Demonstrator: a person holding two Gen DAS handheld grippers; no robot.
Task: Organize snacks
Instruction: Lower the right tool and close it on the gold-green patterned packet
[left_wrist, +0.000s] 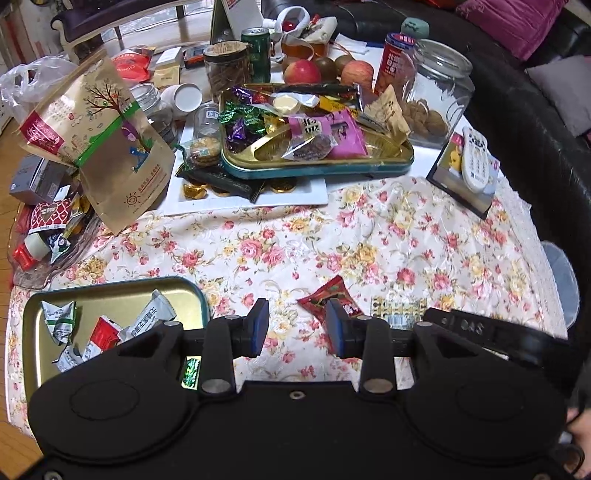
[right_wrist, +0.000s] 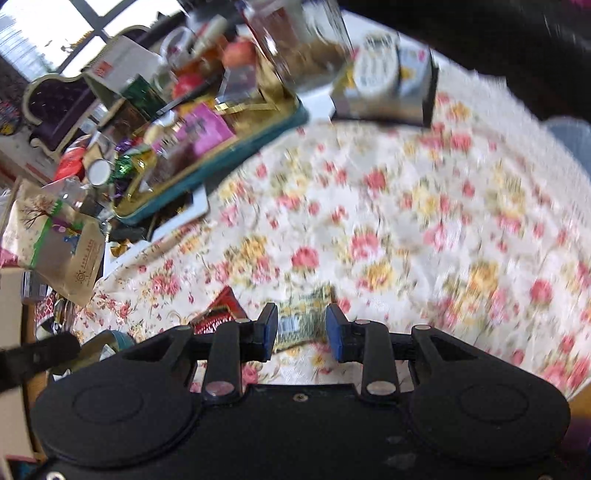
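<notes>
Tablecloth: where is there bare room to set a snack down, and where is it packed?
Free: the floral tablecloth between the white tray behind and the red packet in front, out to the remote. Crowded: the heaped gold tin, jars behind, and the brown pouch side.

Right tongs (right_wrist: 301, 332) (parted) straddle a green packet (right_wrist: 303, 319) on floral cloth (right_wrist: 406, 221).

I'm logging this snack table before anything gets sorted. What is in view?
tin: one, gold, near left, holding wrapped snacks
red packet: one, on the floral cloth
green packet: one, beside the red packet
snack tray: one, teal-rimmed, far centre, heaped
paper bag: one, brown, far left
apples: two, red, behind the tray
glass jar: one, clear, far right
left hand-held gripper: open, empty
right hand-held gripper: open over the green packet
</notes>
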